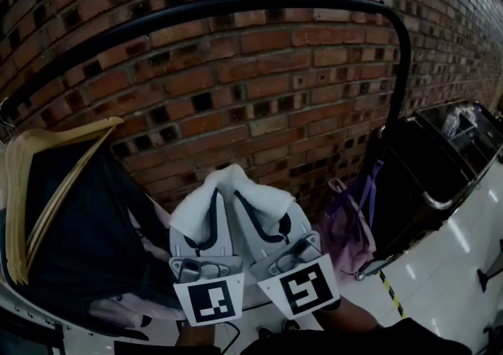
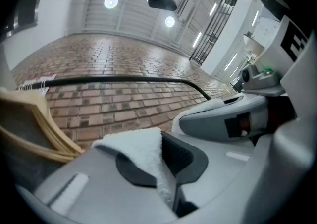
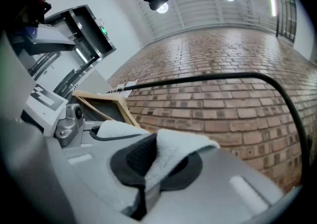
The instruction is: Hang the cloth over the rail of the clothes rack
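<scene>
We hold the white cloth (image 1: 232, 188) bunched in the lower middle of the head view. It sits well below the black rail (image 1: 236, 4), which arches across the top of the frame. Our left tool (image 1: 206, 224) is clamped on one edge of the cloth and our right tool (image 1: 266, 224) on another (each tool's own view shows the towelling pinched tight between its jaws). The two tools sit side by side, close together. The brick wall (image 1: 259, 86) fills the background. At the left edge of the frame, wooden hangers (image 1: 47, 165) carry a dark garment (image 1: 86, 228).
</scene>
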A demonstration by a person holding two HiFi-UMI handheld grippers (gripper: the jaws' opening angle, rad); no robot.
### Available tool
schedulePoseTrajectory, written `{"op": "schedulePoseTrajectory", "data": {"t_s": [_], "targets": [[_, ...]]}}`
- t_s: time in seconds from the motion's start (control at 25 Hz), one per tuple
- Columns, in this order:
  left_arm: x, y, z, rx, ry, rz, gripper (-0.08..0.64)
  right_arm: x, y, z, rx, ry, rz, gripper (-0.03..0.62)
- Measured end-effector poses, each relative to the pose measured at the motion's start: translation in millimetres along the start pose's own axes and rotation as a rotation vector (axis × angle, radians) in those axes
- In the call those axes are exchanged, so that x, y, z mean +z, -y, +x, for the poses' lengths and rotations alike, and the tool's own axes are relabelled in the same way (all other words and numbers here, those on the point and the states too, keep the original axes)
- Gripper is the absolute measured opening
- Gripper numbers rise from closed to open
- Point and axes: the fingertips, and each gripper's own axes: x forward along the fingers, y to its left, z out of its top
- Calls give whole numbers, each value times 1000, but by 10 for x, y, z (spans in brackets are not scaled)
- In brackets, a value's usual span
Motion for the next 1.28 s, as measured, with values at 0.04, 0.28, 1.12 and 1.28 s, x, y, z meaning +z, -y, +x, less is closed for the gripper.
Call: {"op": "schedulePoseTrajectory", "data": {"t_s": [0.04,0.28,1.12,1.28], "targets": [[139,-58,19,-11,13,3,17,147,33,15,8,7,-5,9],[1146,-529,166,-64,144,104,17,1229,266,156,57,138,-160,9],[2940,-2608,2088,323,15,1003,17,3246,1264,2495,73,-67,-1039,9],[1771,-2265,2533,-9,-241,1102,17,2007,1227,2809,303,-419,-1120,9]]}}
